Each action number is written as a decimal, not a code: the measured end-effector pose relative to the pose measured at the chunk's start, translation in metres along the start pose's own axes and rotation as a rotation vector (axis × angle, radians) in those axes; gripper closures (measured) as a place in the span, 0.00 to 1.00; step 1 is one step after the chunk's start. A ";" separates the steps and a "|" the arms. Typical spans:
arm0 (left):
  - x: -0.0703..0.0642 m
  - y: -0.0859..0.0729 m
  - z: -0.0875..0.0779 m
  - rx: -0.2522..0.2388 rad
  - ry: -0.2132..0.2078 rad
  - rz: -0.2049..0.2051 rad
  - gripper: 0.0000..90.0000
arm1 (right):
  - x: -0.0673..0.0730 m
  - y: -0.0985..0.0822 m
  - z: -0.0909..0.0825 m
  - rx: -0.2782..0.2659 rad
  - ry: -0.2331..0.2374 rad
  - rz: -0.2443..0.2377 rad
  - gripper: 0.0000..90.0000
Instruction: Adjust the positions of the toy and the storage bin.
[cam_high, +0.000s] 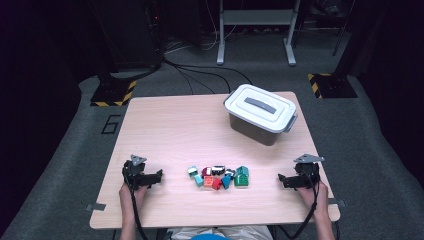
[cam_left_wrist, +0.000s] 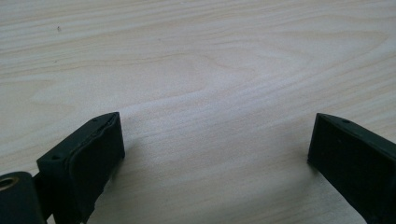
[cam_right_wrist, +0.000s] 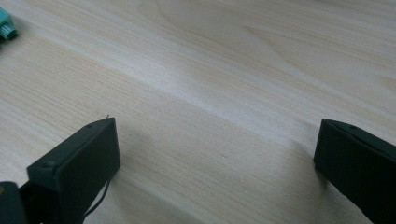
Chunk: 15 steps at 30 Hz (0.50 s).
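Two grippers are rested on the table (cam_high: 165, 125), jaws apart and empty: the left gripper (cam_high: 159, 175) left of the blocks (cam_high: 220, 177), the right gripper (cam_high: 281, 179) right of them. The lidded box (cam_high: 260, 113) is seen in the high view; bare wood is seen between the jaws in both gripper views.

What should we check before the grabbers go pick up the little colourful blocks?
1. Left gripper open with nothing between its jaws: ok.
2. Right gripper open with nothing between its jaws: ok.
3. Blocks lie between the two grippers on the table, nothing in the way: ok.
4. Blocks spaced apart enough to grab one alone: not ok, they sit bunched together.
5. Storage box open: not ok, its lid is on.
6. Lid latched or only resting: cannot tell.
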<state>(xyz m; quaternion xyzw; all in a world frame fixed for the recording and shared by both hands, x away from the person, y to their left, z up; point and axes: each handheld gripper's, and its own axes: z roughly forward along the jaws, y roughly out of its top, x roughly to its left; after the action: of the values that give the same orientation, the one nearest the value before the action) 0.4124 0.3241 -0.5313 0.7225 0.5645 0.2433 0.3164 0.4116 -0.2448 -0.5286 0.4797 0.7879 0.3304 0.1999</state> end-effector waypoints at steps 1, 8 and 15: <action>0.000 0.000 0.000 0.000 0.000 0.000 0.04 | 0.000 0.000 0.000 0.001 0.000 0.000 0.00; 0.000 0.000 0.000 0.002 -0.001 -0.001 0.04 | 0.001 0.001 0.000 0.003 -0.001 -0.001 0.01; 0.000 0.000 0.000 0.002 -0.001 -0.001 0.04 | 0.002 0.001 -0.004 -0.012 0.021 0.002 0.01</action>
<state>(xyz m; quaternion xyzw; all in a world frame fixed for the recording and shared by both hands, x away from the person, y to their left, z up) 0.4123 0.3241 -0.5312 0.7227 0.5649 0.2423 0.3161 0.4094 -0.2439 -0.5252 0.4759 0.7872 0.3405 0.1943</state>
